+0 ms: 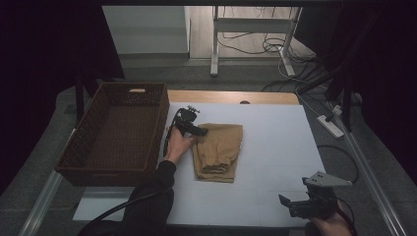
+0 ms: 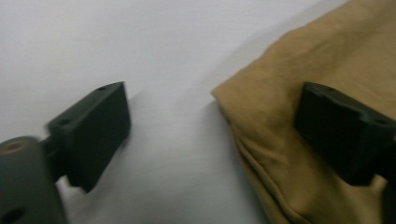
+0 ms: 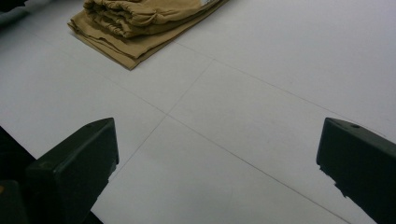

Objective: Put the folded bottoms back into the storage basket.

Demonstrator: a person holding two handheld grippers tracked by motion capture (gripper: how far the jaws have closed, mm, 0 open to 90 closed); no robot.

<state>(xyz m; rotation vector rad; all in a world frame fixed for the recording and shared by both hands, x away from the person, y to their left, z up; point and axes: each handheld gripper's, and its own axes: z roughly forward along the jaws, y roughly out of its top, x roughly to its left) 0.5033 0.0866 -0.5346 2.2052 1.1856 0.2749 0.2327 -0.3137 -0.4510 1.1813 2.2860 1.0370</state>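
Tan folded garment (image 1: 219, 150), corner between open, perhaps touching left gripper (image 1: 200, 132) jaws.

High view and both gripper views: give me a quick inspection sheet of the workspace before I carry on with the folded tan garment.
Surface: white table top, flat, faint seam lines in the right gripper view.
Job's things: folded tan garment lying flat near the middle; brown wicker basket at the table's left edge, nothing seen inside.
Clutter: nothing seen.
Grippers: left gripper at the garment's left edge, jaws apart, one over the cloth, one over bare table, not clamped. Right gripper jaws wide apart above bare table at the near right corner.
Cables: black cable trails from the left forearm; more cables on the floor behind.
Surroundings: white desk frame beyond the table, power strip at right.
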